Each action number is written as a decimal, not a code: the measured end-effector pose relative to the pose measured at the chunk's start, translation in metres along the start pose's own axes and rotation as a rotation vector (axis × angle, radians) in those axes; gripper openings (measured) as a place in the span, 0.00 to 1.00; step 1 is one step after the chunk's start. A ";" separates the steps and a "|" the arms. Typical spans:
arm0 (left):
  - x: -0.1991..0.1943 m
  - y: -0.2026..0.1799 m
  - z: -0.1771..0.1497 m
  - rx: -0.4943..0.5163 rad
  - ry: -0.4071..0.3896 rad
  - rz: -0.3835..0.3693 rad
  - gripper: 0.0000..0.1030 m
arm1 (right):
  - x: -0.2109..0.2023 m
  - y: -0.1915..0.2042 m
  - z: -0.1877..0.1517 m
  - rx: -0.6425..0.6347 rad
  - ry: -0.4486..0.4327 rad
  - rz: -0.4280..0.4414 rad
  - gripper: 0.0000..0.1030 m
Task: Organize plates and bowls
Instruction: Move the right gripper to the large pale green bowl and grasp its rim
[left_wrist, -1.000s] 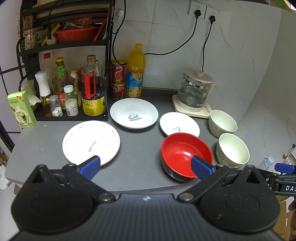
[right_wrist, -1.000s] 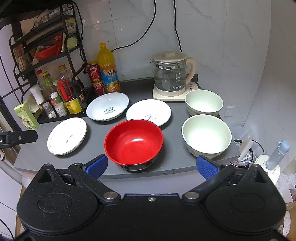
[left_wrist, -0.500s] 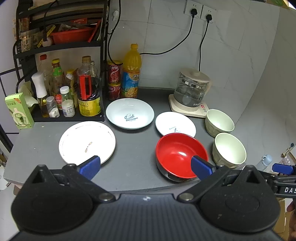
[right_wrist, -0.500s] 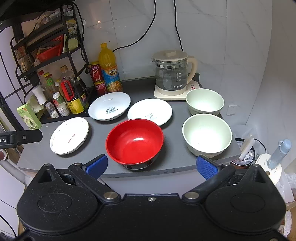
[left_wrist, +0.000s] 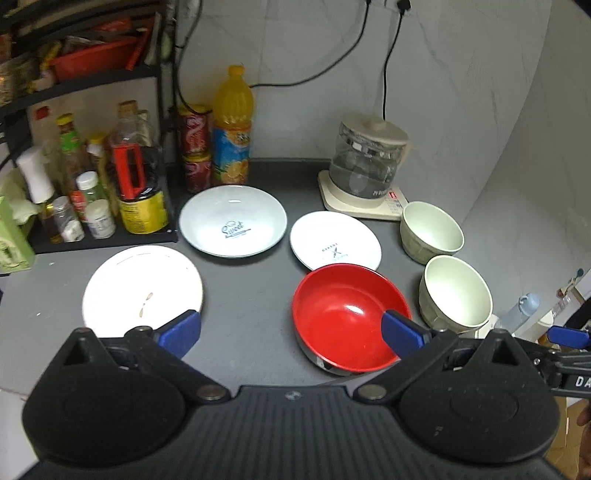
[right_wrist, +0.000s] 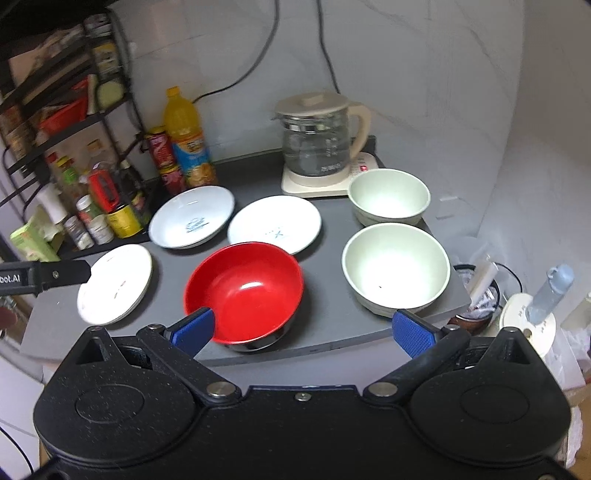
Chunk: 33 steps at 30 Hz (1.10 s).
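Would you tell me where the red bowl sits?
The red bowl sits at the counter's front edge, between the flat white plate and the nearer pale green bowl.

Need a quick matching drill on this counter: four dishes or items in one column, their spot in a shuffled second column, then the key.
Things:
1. red bowl
2. flat white plate
3. kettle
4. juice bottle

Places:
A. at the back wall, beside the red cans
B. on a cream base, behind the two green bowls
C. front edge of the counter, middle
D. front left, nearest the condiment rack

Pairs: 1-C, 2-D, 3-B, 4-A
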<state>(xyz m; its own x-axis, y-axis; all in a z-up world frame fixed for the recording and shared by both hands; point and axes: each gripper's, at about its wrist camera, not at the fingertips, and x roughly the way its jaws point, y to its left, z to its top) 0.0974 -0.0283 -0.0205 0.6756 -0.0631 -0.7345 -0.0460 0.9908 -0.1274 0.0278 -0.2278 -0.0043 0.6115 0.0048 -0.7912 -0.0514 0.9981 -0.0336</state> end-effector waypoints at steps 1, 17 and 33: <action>0.007 -0.001 0.003 0.001 0.011 -0.004 1.00 | 0.003 -0.001 0.001 0.007 0.007 -0.008 1.00; 0.110 -0.038 0.064 0.125 0.087 -0.192 0.98 | 0.060 -0.035 0.017 0.155 0.035 -0.167 0.99; 0.216 -0.133 0.082 0.301 0.213 -0.366 0.90 | 0.105 -0.096 0.004 0.387 0.077 -0.347 0.82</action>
<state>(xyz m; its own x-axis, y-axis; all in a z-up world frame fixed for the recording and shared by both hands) 0.3096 -0.1637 -0.1080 0.4417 -0.4035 -0.8013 0.4000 0.8880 -0.2266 0.0999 -0.3225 -0.0818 0.4798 -0.3199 -0.8170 0.4483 0.8898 -0.0852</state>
